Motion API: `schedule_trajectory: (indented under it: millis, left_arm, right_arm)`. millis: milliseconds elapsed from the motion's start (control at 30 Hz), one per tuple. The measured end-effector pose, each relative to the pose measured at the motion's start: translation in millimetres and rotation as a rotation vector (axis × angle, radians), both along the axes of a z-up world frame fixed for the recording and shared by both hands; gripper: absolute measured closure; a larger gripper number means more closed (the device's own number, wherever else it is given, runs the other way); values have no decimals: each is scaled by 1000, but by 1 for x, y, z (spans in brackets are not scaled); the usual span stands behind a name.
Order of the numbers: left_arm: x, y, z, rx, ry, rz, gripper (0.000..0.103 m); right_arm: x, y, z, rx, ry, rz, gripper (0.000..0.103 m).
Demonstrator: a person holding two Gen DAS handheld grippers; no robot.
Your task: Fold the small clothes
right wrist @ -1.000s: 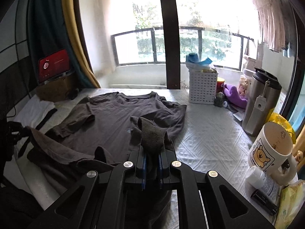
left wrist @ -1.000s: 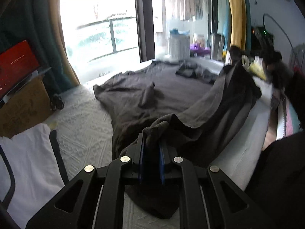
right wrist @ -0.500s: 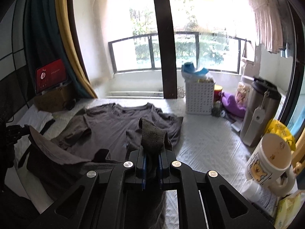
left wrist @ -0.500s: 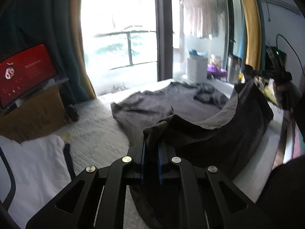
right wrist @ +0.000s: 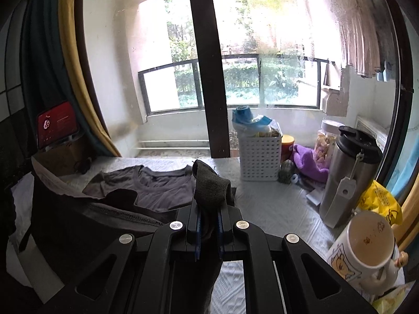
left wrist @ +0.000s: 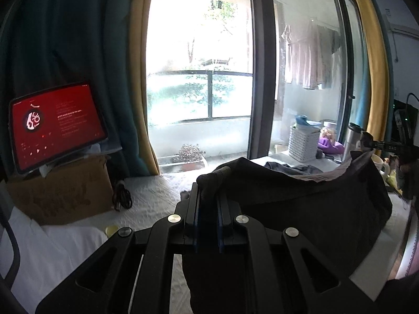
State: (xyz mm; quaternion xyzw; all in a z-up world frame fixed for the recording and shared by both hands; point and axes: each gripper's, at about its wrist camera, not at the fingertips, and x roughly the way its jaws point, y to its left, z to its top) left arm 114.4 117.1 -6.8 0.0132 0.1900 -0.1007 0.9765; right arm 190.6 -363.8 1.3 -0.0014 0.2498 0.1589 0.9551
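Note:
A dark grey shirt (left wrist: 301, 198) hangs lifted by its bottom hem between my two grippers, above a white quilted surface (right wrist: 272, 204). My left gripper (left wrist: 208, 196) is shut on one hem corner, a wad of cloth bunching above the pads. The right gripper (right wrist: 208, 204) is shut on the other corner, which sticks up as a grey tuft. The shirt's neck end (right wrist: 154, 183) still lies flat on the surface. In the left wrist view the right gripper (left wrist: 377, 144) shows at far right, holding the hem taut.
A white perforated basket (right wrist: 259, 157), a steel flask (right wrist: 348, 172), a cartoon mug (right wrist: 366, 246) and a yellow bag (right wrist: 379, 201) stand to the right. A red-screened tablet (left wrist: 55, 123) rests on a cardboard box (left wrist: 62, 191) at left. A white cloth (left wrist: 47, 256) lies near left.
Both grippers have risen and carried the hem up and forward. More of the shirt is off the surface, and the fold now hides much of the flat part in the left wrist view.

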Motion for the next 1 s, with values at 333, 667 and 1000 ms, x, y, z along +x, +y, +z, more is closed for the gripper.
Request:
schedule_trajectory:
  millis: [333,667,1000]
  left_arm:
    - [49,8,-5,-15,16,39,94]
    - [101,8,-21,22,54,22,94]
    - [162,18,-62,-10,170,67,94]
  right_arm:
    - [53,3,-7,29,-1,-19,94]
    - [108,8,-26,31,22,-26,94]
    - [169,16,-67,-47,88,-74,94]
